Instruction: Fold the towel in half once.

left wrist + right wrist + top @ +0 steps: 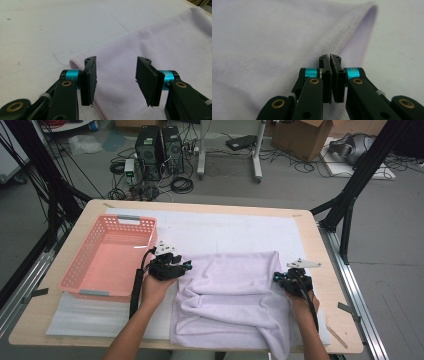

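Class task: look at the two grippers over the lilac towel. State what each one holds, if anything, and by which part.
Neither holds anything. The left gripper stands open over the towel near its edge. The right gripper is shut beside the hem with no cloth between its pads.

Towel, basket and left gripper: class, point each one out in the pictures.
Towel (235, 285), high view, on the middle of its folded top layer.
Basket (82, 265), high view, on its left wall.
Left gripper (116, 78), left gripper view, midway between its two parted fingertips.
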{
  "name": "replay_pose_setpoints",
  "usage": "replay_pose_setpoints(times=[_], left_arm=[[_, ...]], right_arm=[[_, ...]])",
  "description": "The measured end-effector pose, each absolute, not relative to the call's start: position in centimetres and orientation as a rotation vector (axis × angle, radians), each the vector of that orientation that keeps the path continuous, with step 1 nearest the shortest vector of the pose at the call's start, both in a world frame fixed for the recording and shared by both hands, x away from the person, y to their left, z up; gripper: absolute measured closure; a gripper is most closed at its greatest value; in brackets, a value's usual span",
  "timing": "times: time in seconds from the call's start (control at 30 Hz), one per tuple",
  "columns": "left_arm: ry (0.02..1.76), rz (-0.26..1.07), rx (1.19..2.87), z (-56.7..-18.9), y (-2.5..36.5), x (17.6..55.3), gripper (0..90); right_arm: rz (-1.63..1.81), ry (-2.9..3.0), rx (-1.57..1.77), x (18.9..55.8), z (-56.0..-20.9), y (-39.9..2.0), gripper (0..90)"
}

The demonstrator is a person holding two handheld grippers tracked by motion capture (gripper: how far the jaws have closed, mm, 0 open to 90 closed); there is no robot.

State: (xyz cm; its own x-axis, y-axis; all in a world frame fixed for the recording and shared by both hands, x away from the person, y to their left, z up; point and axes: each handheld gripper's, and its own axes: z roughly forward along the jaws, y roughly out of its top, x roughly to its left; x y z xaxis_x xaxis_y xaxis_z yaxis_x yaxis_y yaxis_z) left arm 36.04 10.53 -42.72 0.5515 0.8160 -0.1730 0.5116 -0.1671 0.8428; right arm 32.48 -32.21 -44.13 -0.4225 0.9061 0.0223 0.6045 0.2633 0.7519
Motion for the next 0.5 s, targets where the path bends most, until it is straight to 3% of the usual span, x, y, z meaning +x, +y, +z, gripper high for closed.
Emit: replay_pose_setpoints(times=[0.13, 0.27, 0.4, 0.43, 0.5], left_arm=[[1.127, 0.389, 1.839, -42.9, 10.3, 37.1, 48.4], [1.206, 0.483, 1.836, -43.5, 10.2, 38.0, 44.4], [1.23, 0.48, 1.872, -44.4, 10.2, 38.5, 44.5], [1.218, 0.474, 1.882, -44.5, 10.1, 38.6, 46.9], [1.179, 0.501, 1.917, -44.6, 9.9, 38.5, 63.2]], right_arm=[[0.928, 2.106, 1.41, 31.7, -44.2, -33.9, 87.5], [0.997, 2.063, 1.39, 31.5, -43.5, -34.5, 67.2], [1.075, 2.022, 1.395, 32.8, -43.0, -34.7, 61.2], [1.079, 2.028, 1.389, 33.2, -43.0, -34.7, 61.2], [1.078, 2.034, 1.383, 33.7, -43.1, -34.4, 61.5]])
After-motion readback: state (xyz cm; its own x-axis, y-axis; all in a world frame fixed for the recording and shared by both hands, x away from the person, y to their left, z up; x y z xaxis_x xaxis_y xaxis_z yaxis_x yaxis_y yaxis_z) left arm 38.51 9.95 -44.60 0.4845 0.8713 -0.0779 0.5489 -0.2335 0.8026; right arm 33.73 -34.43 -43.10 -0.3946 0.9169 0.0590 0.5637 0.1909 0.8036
